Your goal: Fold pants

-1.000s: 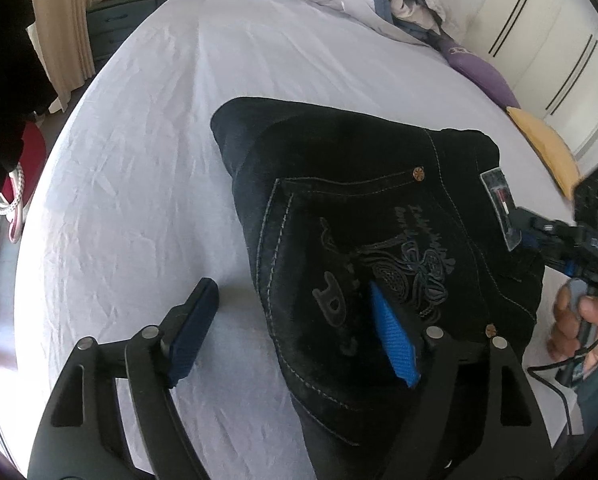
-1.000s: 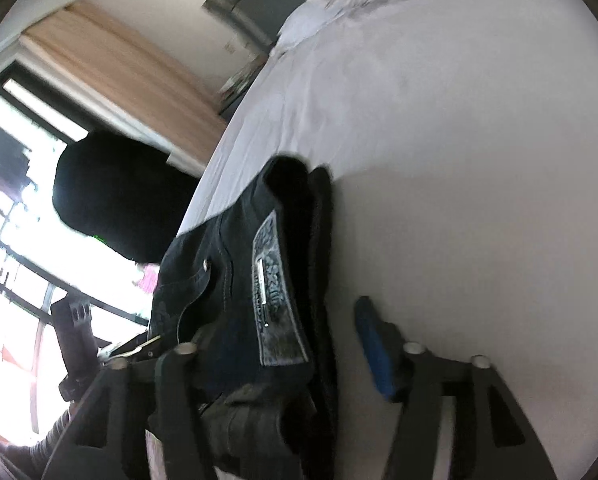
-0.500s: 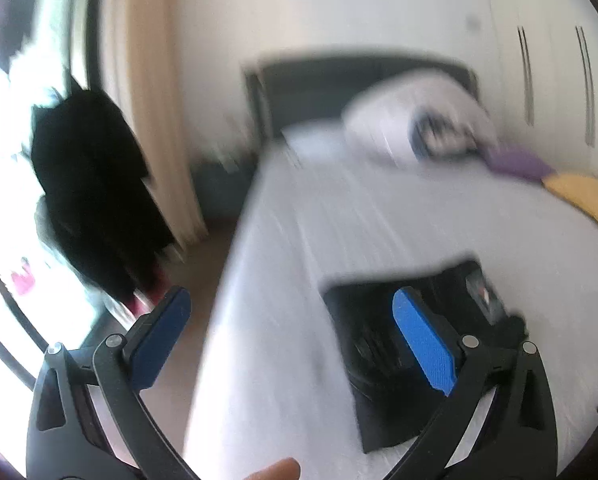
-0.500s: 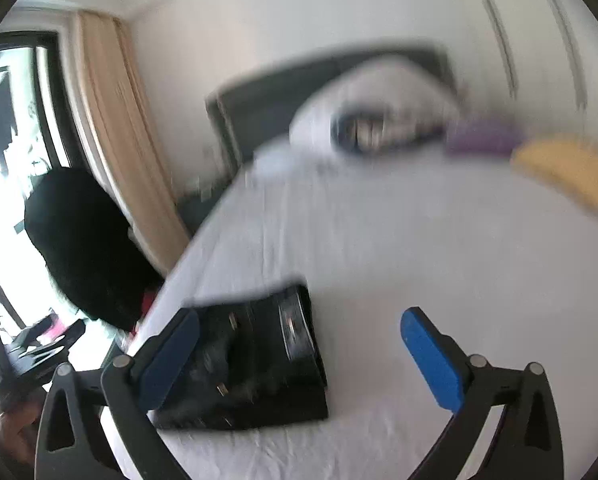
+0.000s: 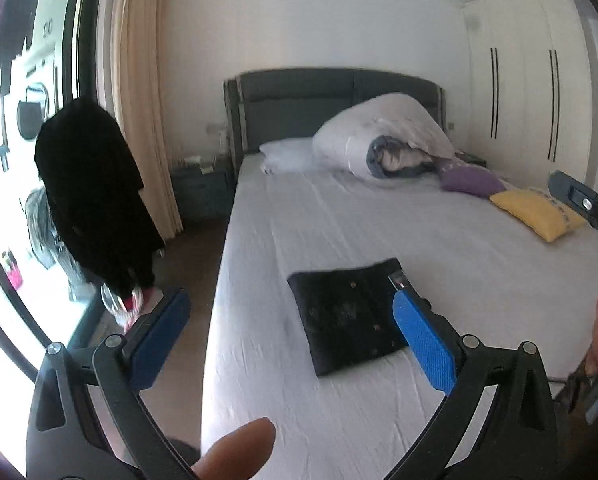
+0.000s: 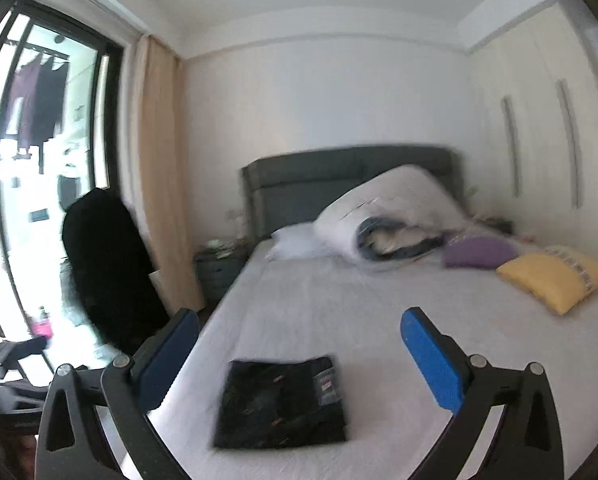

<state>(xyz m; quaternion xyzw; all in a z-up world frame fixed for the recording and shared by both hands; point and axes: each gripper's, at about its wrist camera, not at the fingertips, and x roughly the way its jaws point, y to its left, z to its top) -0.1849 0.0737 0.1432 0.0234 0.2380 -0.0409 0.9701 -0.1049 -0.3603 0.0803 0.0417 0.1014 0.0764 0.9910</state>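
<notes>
The black pants [image 5: 345, 316] lie folded into a compact square on the white bed sheet [image 5: 339, 216], near the foot of the bed; they also show in the right wrist view [image 6: 283, 404]. My left gripper [image 5: 291, 336] is open and empty, held back above the bed's near edge. My right gripper [image 6: 299, 356] is open and empty, also held back from the pants. Part of the right gripper's body [image 5: 583, 204] shows at the right edge of the left wrist view.
A rolled white duvet [image 5: 383, 140], a purple cushion [image 5: 471, 180] and a yellow cushion [image 5: 539, 212] lie near the grey headboard [image 5: 331, 100]. A chair draped in black clothing [image 5: 95, 200] stands left of the bed by the window. Wardrobes [image 5: 531, 100] line the right wall.
Both grippers have pulled up and back from the pants, from close over the fabric to a wide view of the bed. The folded pants stay on the sheet.
</notes>
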